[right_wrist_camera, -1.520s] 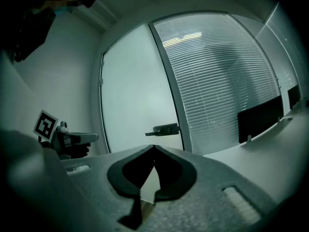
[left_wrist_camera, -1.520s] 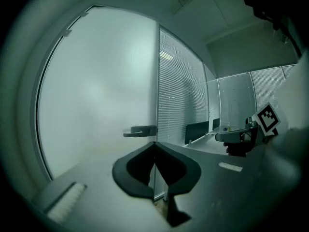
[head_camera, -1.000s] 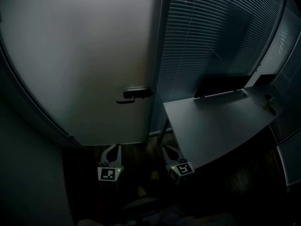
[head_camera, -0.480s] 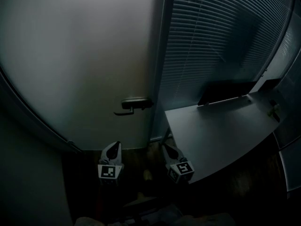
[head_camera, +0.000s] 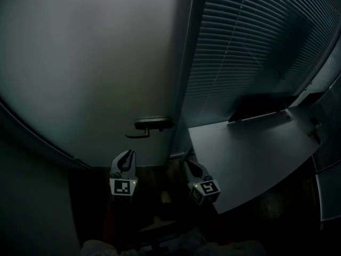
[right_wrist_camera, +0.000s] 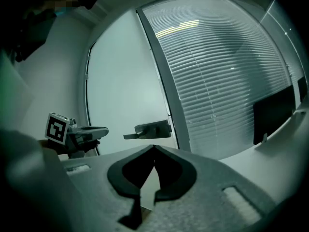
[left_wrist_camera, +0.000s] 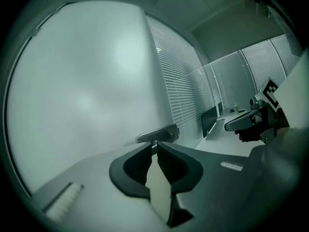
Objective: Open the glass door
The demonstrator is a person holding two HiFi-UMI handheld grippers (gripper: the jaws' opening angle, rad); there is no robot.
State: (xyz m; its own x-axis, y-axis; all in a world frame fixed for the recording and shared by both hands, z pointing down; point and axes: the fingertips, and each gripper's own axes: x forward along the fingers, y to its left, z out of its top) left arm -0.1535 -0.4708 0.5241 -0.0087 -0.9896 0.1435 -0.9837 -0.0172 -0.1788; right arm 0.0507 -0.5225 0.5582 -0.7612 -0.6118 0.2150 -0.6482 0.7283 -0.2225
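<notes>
Two grippers held low in front of the glass door (head_camera: 96,63), neither touching it.
The door's lever handle (head_camera: 152,124) sat at its right edge, next to the frame and the slatted blinds (head_camera: 250,47). The left gripper (head_camera: 126,157) was below the handle and apart from it; its jaws had just been opening to a narrow slit, with nothing between them. The right gripper (head_camera: 191,167), at the desk's (head_camera: 256,148) near-left corner, had its jaw tips together and held nothing.
</notes>
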